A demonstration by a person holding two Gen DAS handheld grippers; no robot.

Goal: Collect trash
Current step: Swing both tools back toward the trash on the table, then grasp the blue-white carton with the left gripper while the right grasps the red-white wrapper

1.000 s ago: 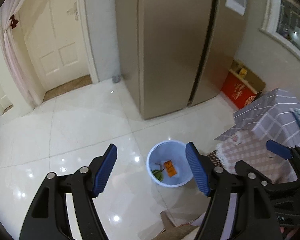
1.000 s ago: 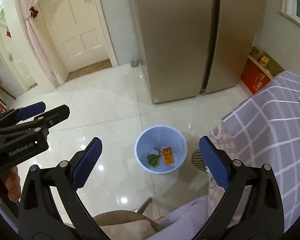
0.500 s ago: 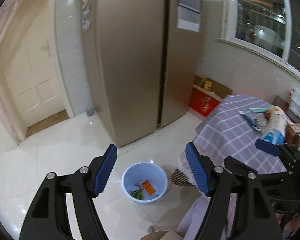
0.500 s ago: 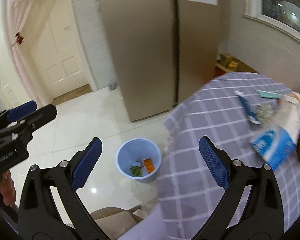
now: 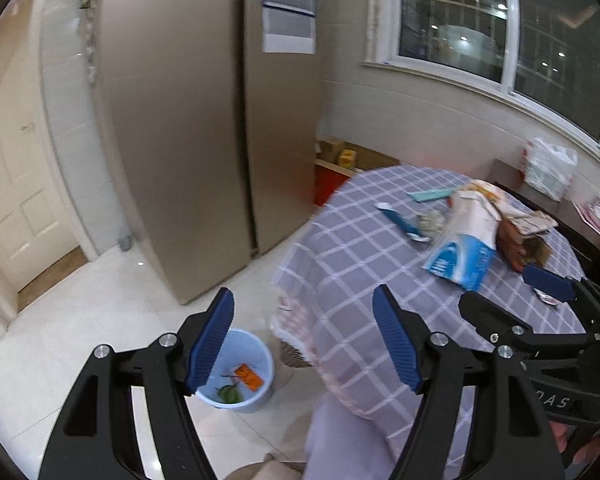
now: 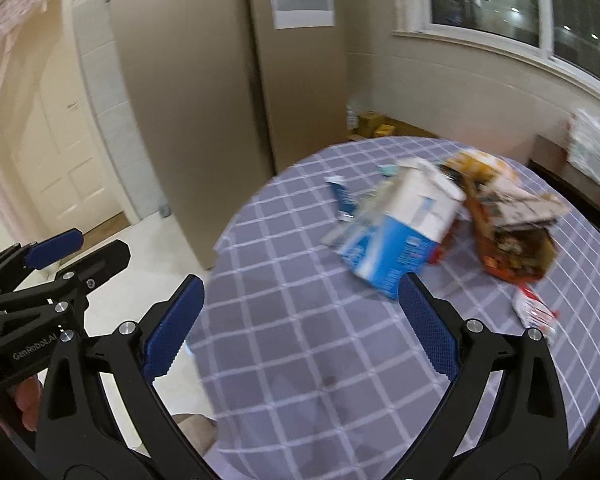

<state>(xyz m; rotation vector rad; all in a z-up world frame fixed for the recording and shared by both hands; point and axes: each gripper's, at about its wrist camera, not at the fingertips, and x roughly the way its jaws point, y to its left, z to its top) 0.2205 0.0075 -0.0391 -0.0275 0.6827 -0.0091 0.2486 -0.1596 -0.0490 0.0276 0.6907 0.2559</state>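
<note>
— Both cameras have swung off the floor toward the round table (image 5: pixel 364 240) since a second ago. What does the left wrist view show?

— Left gripper (image 5: pixel 303 339), ribbed blue pads spread with nothing between them, over a glossy tile floor. The pale blue plastic bin (image 5: pixel 260 394), earlier centred, now sits low beside the left pad, holding an orange wrapper and green scrap.

— And the right wrist view?

— Right gripper (image 6: pixel 298 325), jaws likewise wide and empty, above the lilac checked cloth. Trash lies heaped near the far edge: a blue-and-white carton (image 6: pixel 396 240), a torn orange box (image 6: pixel 512 252), a red-and-white wrapper (image 6: pixel 534 312). "GenRobot.AI" reads on the other gripper's body.
</note>
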